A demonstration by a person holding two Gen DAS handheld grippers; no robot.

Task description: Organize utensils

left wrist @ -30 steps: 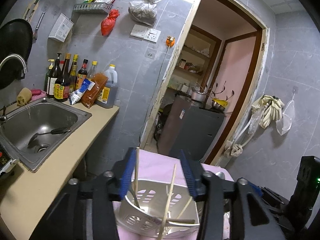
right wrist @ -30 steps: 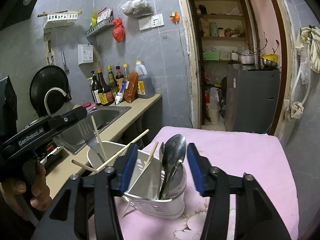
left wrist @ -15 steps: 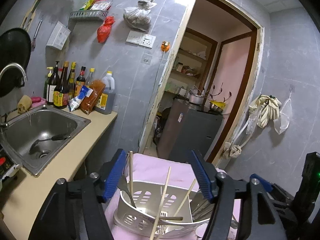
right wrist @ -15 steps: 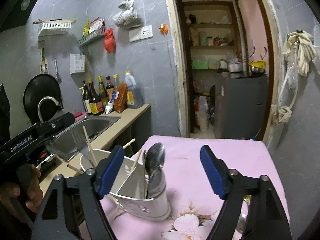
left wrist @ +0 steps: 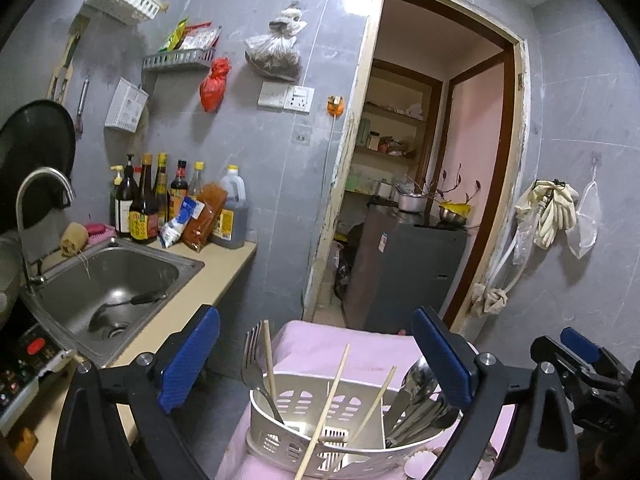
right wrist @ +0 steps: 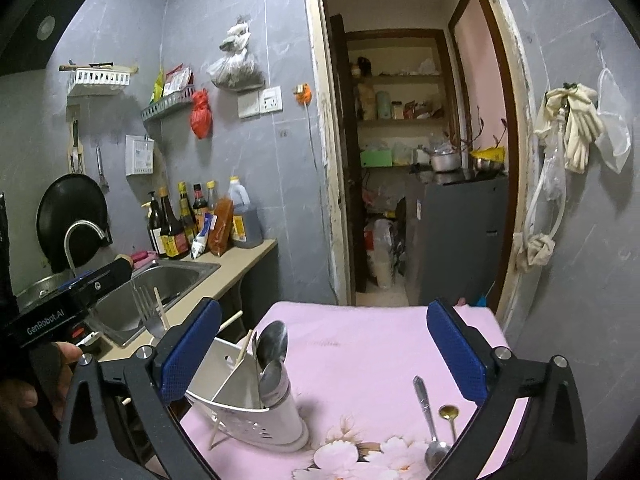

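Note:
A white slotted utensil holder (left wrist: 304, 432) stands on the pink cloth (right wrist: 372, 344). It holds a fork (left wrist: 252, 360), several chopsticks (left wrist: 332, 396) and spoons (right wrist: 272, 348). My left gripper (left wrist: 316, 360) is open and empty, its jaws wide on either side of the holder, above it. My right gripper (right wrist: 324, 360) is open and empty, with the holder (right wrist: 256, 412) by its left finger. A silver spoon (right wrist: 430, 428) and a small gold spoon (right wrist: 450, 416) lie loose on the cloth at the lower right.
A steel sink (left wrist: 104, 288) and counter (left wrist: 208, 276) with several bottles (left wrist: 148, 204) lie to the left. An open doorway (right wrist: 408, 160) with a dark cabinet (right wrist: 456, 236) is behind the table. Gloves (right wrist: 576, 128) hang on the right wall.
Both grippers opened wide and drew back and up from the holder. The two loose spoons on the cloth came into the right wrist view.

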